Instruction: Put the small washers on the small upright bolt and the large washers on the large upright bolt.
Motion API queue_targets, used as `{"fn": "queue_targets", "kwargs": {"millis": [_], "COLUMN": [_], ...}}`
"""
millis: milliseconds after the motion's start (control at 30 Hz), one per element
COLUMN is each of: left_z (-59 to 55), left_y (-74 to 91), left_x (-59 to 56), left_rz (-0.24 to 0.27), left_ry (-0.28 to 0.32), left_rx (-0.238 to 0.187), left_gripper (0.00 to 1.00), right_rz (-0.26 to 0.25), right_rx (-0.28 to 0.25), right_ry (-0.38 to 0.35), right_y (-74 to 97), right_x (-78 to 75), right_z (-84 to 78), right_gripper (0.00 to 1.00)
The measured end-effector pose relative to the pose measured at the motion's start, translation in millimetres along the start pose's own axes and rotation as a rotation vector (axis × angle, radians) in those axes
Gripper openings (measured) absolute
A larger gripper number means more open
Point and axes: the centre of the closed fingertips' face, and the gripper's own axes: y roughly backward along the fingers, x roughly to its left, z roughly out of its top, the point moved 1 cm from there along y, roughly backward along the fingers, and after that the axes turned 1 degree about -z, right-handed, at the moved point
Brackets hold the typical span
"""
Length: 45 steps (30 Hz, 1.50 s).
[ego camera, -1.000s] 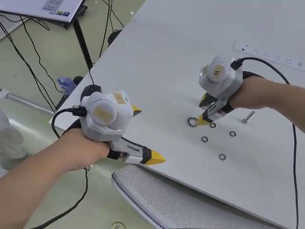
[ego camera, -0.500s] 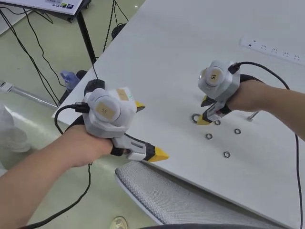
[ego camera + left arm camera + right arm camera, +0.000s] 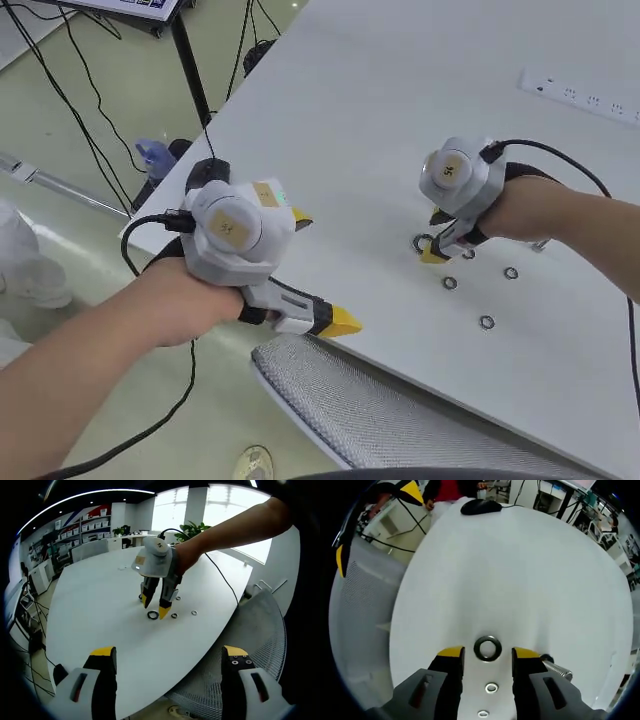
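**Asker:** What lies on the bench?

**Describer:** A wide white table (image 3: 380,120) holds one large silver metal washer (image 3: 477,648), lying flat. Four small silver washers (image 3: 450,283) lie scattered near it, toward the person's right, each apart from the others. A threaded metal bolt (image 3: 556,668) lies on its side close to them. In the head view the right hand covers most of it.

**Asker:** What is the right gripper doing?

**Describer:** The right gripper (image 3: 488,653) points down at the table. Its yellow-tipped jaws are parted, one on each side of the large washer. Bare table shows between each tip and the ring, so the jaws pinch nothing.

**Asker:** And the left one?

**Describer:** The left gripper (image 3: 168,652) is held well apart from the washers, at the near edge of the table above a grey mesh chair (image 3: 340,410). Its jaws are spread wide with nothing between them, and it faces the right gripper across the table.

**Asker:** Anything else nearby?

**Describer:** A white power strip (image 3: 580,97) lies along the far side of the table. Black cables (image 3: 70,90) run across the floor beyond the table's left edge.
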Motion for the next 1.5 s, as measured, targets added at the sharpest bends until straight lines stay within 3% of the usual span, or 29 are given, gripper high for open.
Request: {"fn": "queue_targets", "kwargs": {"millis": [767, 1000, 1167, 1400, 1500], "left_z": [-1.3, -1.2, -2.3, -3.1, -2.8], "left_y": [4.6, 5.9, 7.7, 9.2, 10.1], "left_x": [-0.7, 0.7, 1.3, 2.3, 3.3], "left_rz": [0.000, 0.005, 0.011, 0.015, 0.019], "left_ry": [0.001, 0.004, 0.009, 0.013, 0.013], "left_rx": [0.007, 0.004, 0.003, -0.001, -0.005], "left_gripper": [0.84, 0.84, 0.84, 0.83, 0.83], "right_rz": [-0.006, -0.006, -0.009, -0.006, -0.020], "right_rx": [0.030, 0.043, 0.047, 0.057, 0.087], "right_ry": [-0.001, -0.005, -0.003, 0.015, 0.035], "right_y": [3.5, -2.0, -0.6, 1.7, 2.0], "right_x": [7.7, -0.9, 1.1, 4.3, 6.7], "right_z": [-0.3, 0.5, 0.8, 0.9, 2.0], "right_gripper": [0.36, 0.32, 0.25, 0.24, 0.23]}}
